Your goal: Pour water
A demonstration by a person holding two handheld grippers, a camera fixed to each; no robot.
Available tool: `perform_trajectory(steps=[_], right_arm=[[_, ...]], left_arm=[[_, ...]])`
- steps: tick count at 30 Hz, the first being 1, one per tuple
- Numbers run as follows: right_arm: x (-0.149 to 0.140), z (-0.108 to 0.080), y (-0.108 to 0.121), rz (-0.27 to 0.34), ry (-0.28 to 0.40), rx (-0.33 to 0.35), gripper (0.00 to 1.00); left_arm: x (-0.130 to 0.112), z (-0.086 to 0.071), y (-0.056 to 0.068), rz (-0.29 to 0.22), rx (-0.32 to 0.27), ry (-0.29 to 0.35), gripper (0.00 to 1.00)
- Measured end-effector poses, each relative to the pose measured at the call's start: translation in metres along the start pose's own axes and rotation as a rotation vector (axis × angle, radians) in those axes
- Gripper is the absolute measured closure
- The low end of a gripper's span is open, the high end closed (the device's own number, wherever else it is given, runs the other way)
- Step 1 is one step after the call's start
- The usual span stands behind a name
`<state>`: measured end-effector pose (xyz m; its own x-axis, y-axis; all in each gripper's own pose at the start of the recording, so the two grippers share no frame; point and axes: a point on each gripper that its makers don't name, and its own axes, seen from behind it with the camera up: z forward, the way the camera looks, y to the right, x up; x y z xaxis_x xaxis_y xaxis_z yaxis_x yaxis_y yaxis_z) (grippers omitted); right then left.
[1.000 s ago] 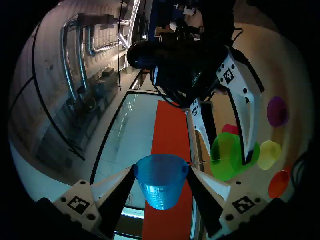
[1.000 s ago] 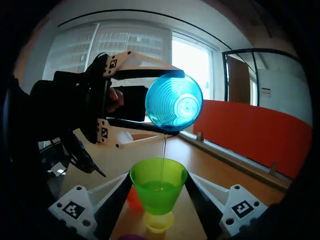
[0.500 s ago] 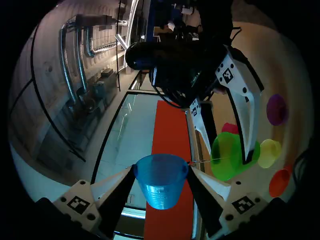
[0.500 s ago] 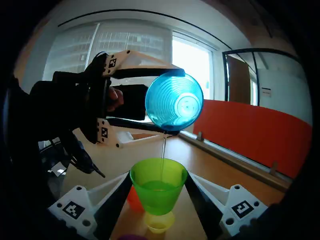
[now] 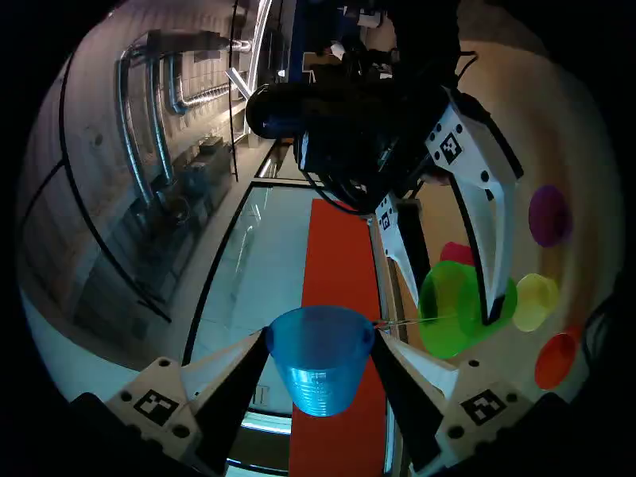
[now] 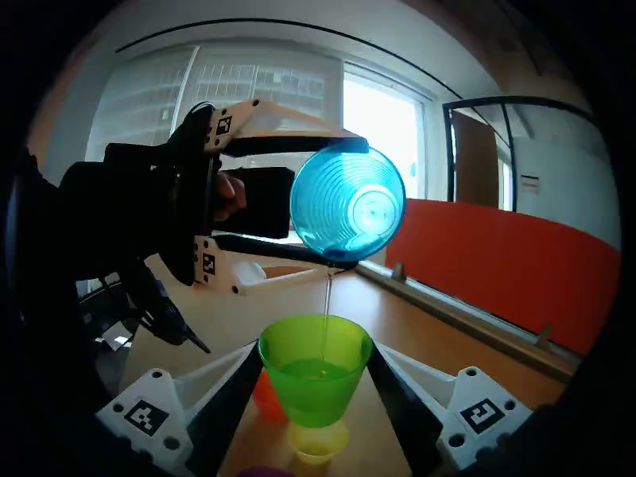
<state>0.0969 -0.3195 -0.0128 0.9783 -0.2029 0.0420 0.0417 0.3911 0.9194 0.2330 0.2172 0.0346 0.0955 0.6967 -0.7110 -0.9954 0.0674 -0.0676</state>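
In the left gripper view my left gripper [image 5: 319,362] is shut on a blue cup [image 5: 319,368], tipped on its side, and a thin stream of water [image 5: 405,322] runs from its rim to the green cup [image 5: 447,310]. In the right gripper view my right gripper [image 6: 316,381] is shut on that green cup [image 6: 316,378], upright, with water inside. The blue cup [image 6: 347,204] hangs above it, mouth facing me, held by the left gripper [image 6: 334,203] and a hand [image 6: 226,191]. The stream of water [image 6: 326,314] drops into the green cup. The right gripper [image 5: 453,298] also appears across from me.
On the wooden table [image 6: 413,334] under the green cup stand a yellow cup [image 6: 316,441] and an orange cup [image 6: 266,397]. The left gripper view also has a purple cup [image 5: 548,216], a yellow cup [image 5: 534,300], an orange cup [image 5: 556,358] and a red cup [image 5: 457,253]. An orange partition [image 6: 509,262] lines the table edge.
Hardly anything has moved; the blue cup stays tipped and the thin stream keeps falling into the green cup.
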Motion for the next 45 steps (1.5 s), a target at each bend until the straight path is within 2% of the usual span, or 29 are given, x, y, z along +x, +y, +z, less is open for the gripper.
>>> perform_trajectory(steps=[45], right_arm=[[0.0039, -0.0011, -0.0013, -0.011, -0.001, 0.000, 0.08]], left_arm=[[0.0018, -0.0053, -0.0023, 0.016, 0.010, 0.001, 0.13]])
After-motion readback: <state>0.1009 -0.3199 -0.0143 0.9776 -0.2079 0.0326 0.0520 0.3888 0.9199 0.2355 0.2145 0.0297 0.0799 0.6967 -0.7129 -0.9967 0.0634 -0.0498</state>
